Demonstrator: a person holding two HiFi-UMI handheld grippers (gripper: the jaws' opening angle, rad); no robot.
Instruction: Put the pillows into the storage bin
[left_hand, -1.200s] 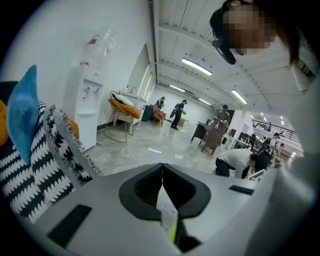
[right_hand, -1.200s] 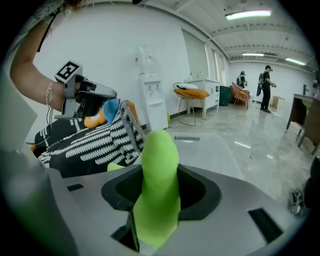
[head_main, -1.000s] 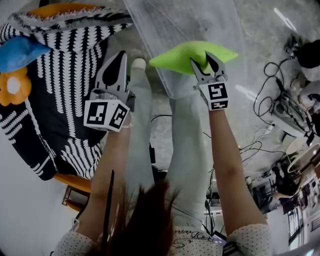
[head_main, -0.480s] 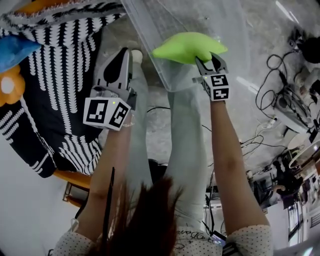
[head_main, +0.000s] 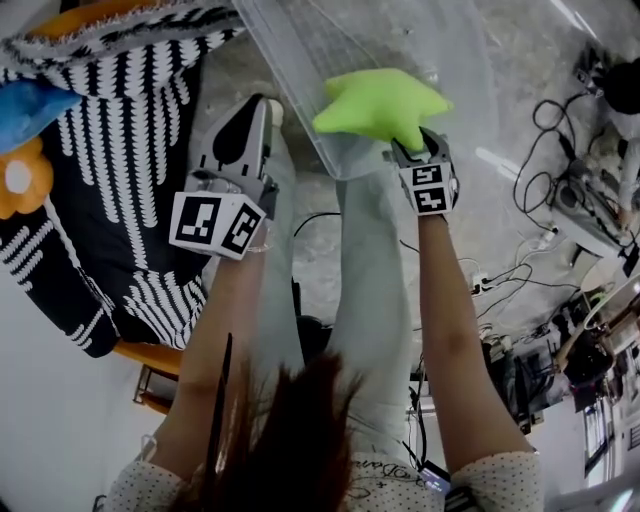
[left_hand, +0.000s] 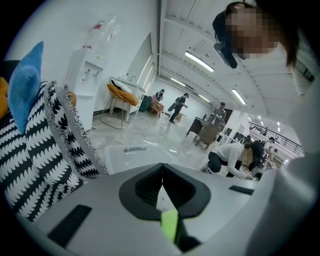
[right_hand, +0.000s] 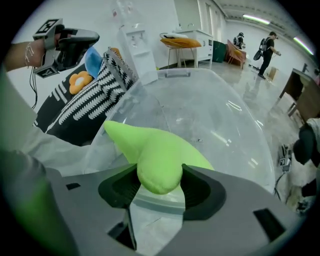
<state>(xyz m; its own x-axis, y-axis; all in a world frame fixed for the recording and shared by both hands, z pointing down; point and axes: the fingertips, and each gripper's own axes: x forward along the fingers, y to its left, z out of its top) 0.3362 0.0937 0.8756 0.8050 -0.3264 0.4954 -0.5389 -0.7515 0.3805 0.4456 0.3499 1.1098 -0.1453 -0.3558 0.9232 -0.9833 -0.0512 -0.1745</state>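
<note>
A bright green star-shaped pillow (head_main: 380, 103) hangs over the near end of the clear plastic storage bin (head_main: 290, 95). My right gripper (head_main: 417, 150) points steeply down at it. One arm of the green pillow (right_hand: 157, 165) fills the gap between the jaws and touches both pads; the jaws have just been opening. My left gripper (head_main: 258, 112) is shut and empty beside the bin's left wall, with its jaws (left_hand: 161, 172) meeting in a line. A blue pillow (head_main: 28, 104) and an orange flower pillow (head_main: 15, 180) lie on a black-and-white cushion (head_main: 120, 160) at the left.
The bin (right_hand: 200, 115) holds nothing else that I can see. Cables (head_main: 540, 210) trail over the floor at the right. The person's pale trouser legs (head_main: 370, 280) stand just before the bin. A water dispenser (left_hand: 82, 75), a chair (left_hand: 122, 95) and people stand farther off.
My right gripper has tipped downward and carried the green pillow farther over the bin's near rim; the pillow has turned and shows its star shape. The left gripper drifted slightly toward the bin.
</note>
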